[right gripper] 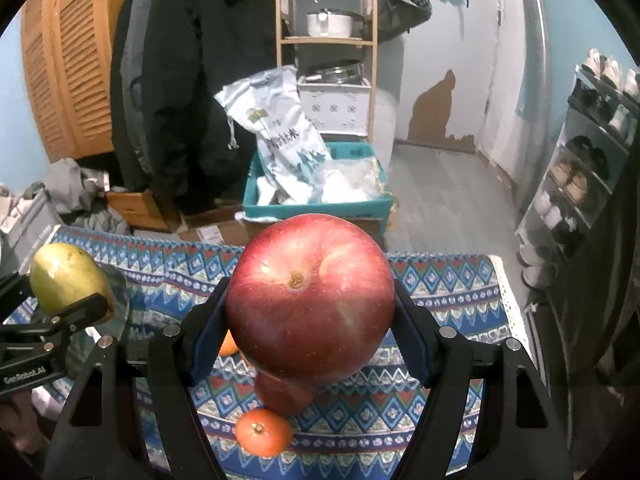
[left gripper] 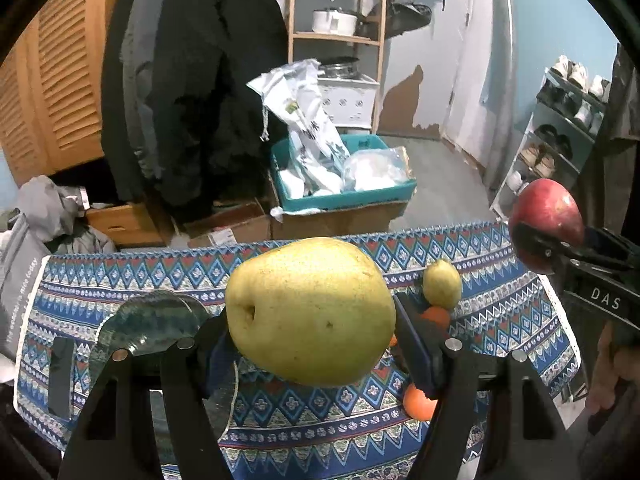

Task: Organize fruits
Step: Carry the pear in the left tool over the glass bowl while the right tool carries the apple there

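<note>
Fruit fills both tools: our left tool [left gripper: 312, 320] clamps a big yellow-green pear [left gripper: 310, 310], its skin matte and lightly speckled, pinched at its flanks by the dark pads, and our right tool [right gripper: 310, 312] grips a glossy red apple [right gripper: 310, 300], round, streaked, its dry calyx facing the lens. Both fruits hang clear above the surface [left gripper: 120, 276], which wears a woven cloth of blue, red and white diamond bands with a pale trim at its edges. Below on the cloth we see a smaller yellow pear [left gripper: 442, 284], smooth oranges [right gripper: 264, 432] and a second red apple [right gripper: 284, 396] directly under the held one. A clear glass plate [left gripper: 148, 324] lies at the left of the cloth. Beyond the far edge, cardboard boxes and a teal bin [left gripper: 344, 196] crowd the floor; grey floor to the right lies open.
</note>
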### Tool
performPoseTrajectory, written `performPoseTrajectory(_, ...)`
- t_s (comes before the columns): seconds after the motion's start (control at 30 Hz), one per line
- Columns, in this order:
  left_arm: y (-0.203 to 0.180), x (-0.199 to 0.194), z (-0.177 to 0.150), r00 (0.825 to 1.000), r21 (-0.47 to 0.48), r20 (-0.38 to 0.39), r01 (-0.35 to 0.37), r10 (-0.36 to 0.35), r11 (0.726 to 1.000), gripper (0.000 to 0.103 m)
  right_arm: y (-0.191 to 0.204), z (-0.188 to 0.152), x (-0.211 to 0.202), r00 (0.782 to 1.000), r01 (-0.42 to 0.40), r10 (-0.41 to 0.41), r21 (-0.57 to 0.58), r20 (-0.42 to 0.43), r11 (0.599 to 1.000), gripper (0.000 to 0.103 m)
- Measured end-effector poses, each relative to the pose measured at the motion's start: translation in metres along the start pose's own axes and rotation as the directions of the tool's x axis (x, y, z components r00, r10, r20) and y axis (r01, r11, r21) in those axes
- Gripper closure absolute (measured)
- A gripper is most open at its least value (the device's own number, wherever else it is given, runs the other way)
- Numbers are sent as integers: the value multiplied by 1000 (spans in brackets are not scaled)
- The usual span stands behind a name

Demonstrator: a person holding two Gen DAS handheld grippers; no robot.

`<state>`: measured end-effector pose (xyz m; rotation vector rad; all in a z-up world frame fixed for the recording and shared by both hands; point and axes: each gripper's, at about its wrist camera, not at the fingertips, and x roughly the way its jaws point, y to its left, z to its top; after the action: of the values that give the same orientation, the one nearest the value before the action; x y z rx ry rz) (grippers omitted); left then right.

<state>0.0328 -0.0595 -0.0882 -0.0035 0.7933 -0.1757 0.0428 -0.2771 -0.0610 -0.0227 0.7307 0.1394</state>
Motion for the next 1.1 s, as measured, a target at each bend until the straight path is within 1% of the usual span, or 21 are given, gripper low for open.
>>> performPoseTrajectory(0.17, 13, -9, 3, 1000, -25, 20, -7, 8, 1000, 30, 15, 8, -3, 1000, -17, 18, -25, 21, 1000, 28)
performPoseTrajectory(0.4, 34, -17, 4, 999, -57, 38, -31, 33, 998, 30, 40, 17, 1, 998, -62, 63, -55, 25, 997, 28)
performPoseTrajectory(0.43, 37, -18, 3, 998, -53, 41, -49, 51, 997, 30, 46, 19, 2, 997, -70, 72, -60, 26, 996, 28)
performPoseTrajectory(0.57, 55, -23, 3, 996, -79, 46, -70, 74, 994, 30, 63, 25, 4, 995, -94, 97, -76, 28, 993, 28)
performPoseTrajectory(0.8, 85, -28, -4, 992, -125, 45, -110, 116, 986, 30, 96, 33, 14, 990, -140, 142, -112, 13, 984, 28)
performPoseTrajectory(1.1, 132, -28, -18, 985, -196, 14, -166, 173, 966, 30, 147, 38, 37, 979, -205, 203, -155, -33, 966, 28)
